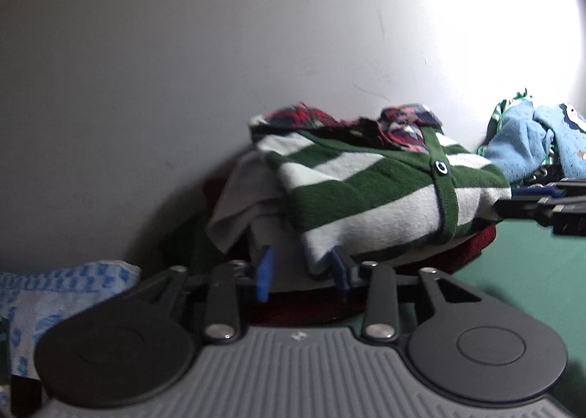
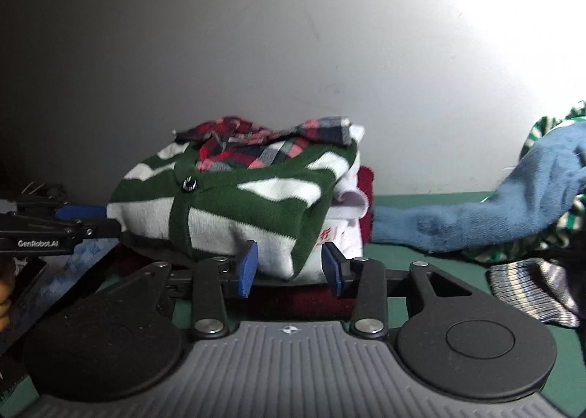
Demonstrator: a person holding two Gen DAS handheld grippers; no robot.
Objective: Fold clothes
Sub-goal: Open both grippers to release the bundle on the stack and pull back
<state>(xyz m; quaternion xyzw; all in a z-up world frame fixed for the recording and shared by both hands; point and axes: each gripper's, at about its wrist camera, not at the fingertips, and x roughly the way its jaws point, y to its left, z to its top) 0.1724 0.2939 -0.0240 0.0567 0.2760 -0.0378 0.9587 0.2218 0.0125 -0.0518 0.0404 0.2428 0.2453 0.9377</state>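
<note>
Atop a stack against the wall, the folded striped cardigan (image 2: pixel 234 209) lies between both grippers' spread, empty fingers (image 1: pixel 264 271). Beside the cardigan, blue clothes (image 2: pixel 476 213) lie unfolded on the green tabletop (image 1: pixel 531 264).

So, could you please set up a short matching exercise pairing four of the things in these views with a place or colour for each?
Things:
1. striped cardigan
2. plaid shirt
3. blue fleece garment
4. table

Descriptions:
A. green surface
B. loose, right of the stack
C. folded, top of the stack
D. red check, collar inside the cardigan's neckline

Pairs: 1-C, 2-D, 3-B, 4-A
</note>
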